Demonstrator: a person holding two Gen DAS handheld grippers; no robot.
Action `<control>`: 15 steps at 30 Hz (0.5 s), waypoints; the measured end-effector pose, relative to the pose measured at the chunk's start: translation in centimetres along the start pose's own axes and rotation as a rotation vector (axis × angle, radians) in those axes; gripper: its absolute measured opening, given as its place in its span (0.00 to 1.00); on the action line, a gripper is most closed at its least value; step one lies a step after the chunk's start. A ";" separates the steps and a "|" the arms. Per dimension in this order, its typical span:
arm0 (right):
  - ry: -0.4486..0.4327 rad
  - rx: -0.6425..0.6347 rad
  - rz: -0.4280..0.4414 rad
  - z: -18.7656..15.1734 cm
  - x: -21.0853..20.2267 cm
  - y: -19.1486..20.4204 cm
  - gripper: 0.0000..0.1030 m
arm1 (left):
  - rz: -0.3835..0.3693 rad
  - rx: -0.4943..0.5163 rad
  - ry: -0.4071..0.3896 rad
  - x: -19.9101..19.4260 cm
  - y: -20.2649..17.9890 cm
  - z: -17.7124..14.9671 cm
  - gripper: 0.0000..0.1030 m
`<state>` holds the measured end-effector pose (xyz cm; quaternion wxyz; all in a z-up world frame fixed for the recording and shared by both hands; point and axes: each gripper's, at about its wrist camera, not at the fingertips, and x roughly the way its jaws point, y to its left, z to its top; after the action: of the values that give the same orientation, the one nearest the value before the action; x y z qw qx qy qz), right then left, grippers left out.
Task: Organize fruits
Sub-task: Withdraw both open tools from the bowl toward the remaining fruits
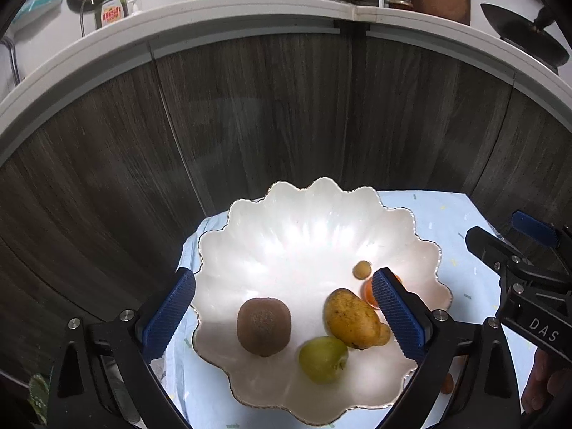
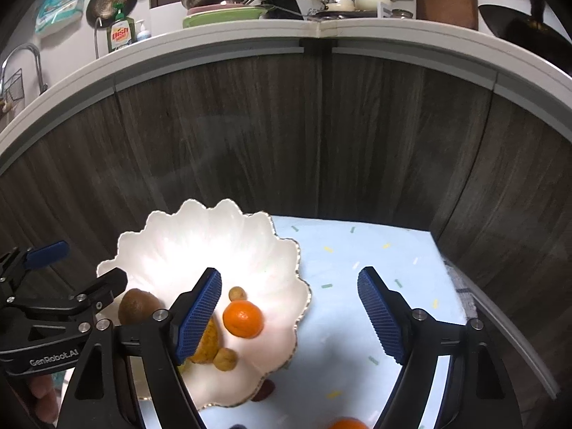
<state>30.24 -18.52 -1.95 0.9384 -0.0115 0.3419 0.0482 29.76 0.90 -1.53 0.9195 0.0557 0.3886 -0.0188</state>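
A white scalloped bowl point(image 1: 422, 246) point(image 2: 171, 221) stands on a light blue cloth point(image 2: 375, 268). In it lie a kiwi point(image 1: 262, 325) point(image 2: 137, 307), a mango point(image 1: 352, 318), a green fruit point(image 1: 323, 357), an orange point(image 2: 243, 318) and two small brown fruits point(image 2: 237, 293) point(image 2: 225, 359). My left gripper point(image 1: 282, 279) hangs open above the bowl, nothing between its fingers. My right gripper point(image 2: 289, 275) is open over the bowl's right edge and the cloth, also holding nothing. Its left finger hides part of the mango point(image 2: 211, 339).
On the cloth outside the bowl lie a dark reddish fruit point(image 2: 264, 389) and a second orange point(image 2: 348, 423) at the frame's bottom edge. A dark wood cabinet front point(image 1: 286, 114) rises right behind the bowl, under a white counter point(image 2: 321, 28) crowded with dishes.
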 end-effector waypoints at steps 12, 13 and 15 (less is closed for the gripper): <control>-0.039 0.005 -0.028 -0.6 -3.4 -2.4 0.78 | -0.033 0.004 -0.029 -2.8 -2.6 -0.8 0.99; -0.043 0.005 -0.033 -0.7 -3.7 -2.6 0.78 | -0.033 0.007 -0.032 -2.9 -2.8 -0.9 0.99; -0.047 0.004 -0.039 -0.7 -4.1 -3.0 0.78 | -0.033 0.017 -0.040 -3.4 -3.3 -1.0 0.99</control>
<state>26.97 -21.88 0.09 0.9470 -0.0151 0.3194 0.0296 26.44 -2.28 -0.10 0.9262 0.0565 0.3708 -0.0383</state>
